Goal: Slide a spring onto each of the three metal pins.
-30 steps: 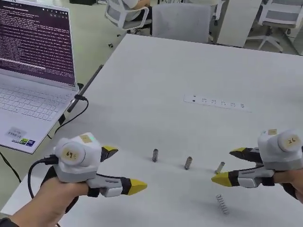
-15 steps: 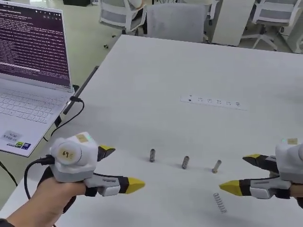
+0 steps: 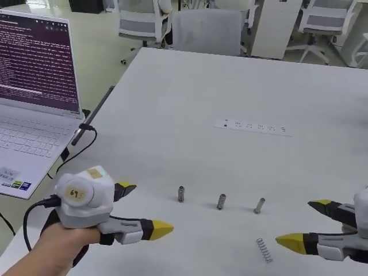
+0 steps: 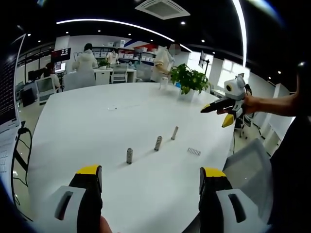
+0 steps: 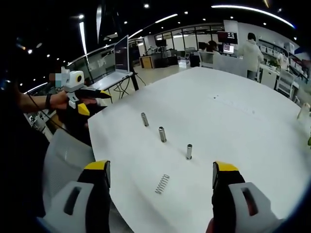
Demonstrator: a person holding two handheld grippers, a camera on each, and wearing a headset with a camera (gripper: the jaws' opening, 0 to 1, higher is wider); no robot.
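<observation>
Spring [image 3: 264,250] lying loose at 8 o'clock of spread-open right gripper [image 3: 296,222], long axis 11-to-5, far nearer than left gripper [image 3: 150,207], also spread.

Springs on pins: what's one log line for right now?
pins with springs: two | bare pin: one | loose spring: flat on table | left gripper: open, empty | right gripper: open, empty

Yellow tips, white-and-black bodies on left gripper [image 3: 146,207] and right gripper [image 3: 303,221]; silvery spring [image 3: 263,250], plain white table [image 3: 230,86], purple laptop screen [image 3: 34,63]
</observation>
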